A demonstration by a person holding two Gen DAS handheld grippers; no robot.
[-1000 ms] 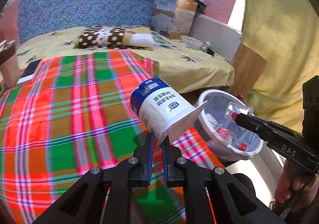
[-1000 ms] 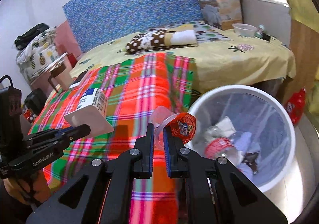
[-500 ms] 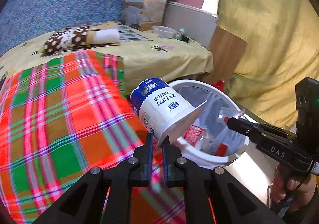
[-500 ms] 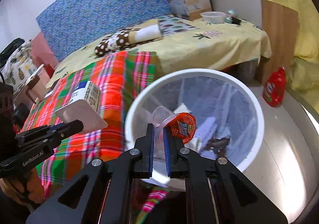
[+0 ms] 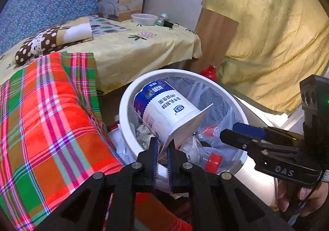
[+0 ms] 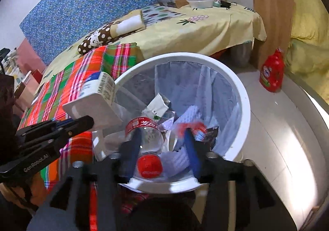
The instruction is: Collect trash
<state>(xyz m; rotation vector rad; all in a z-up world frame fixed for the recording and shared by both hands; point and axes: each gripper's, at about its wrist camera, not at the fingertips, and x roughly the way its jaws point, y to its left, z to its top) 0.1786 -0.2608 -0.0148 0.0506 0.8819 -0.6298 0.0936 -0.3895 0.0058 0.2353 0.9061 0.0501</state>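
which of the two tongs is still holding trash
The left tongs, clamped on the yogurt cup above the bin; the right tongs are open, empty.

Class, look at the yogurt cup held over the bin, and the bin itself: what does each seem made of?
Yogurt cup: likely thin plastic, smooth white wall with a printed blue label and a stiff flange.
Bin: apparently rigid white plastic, its glossy rim catching light, lined with a translucent film bag.

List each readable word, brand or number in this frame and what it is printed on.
"DAS": on the right claw body, seen from the left wrist view.
"GenRobot.AI": on the left claw body, seen from the right wrist view.
Yogurt cup: upside-down Chinese print and a logo, too small to read.
Plastic bottle red label: white characters, blurred.
Red jug label: unreadable.
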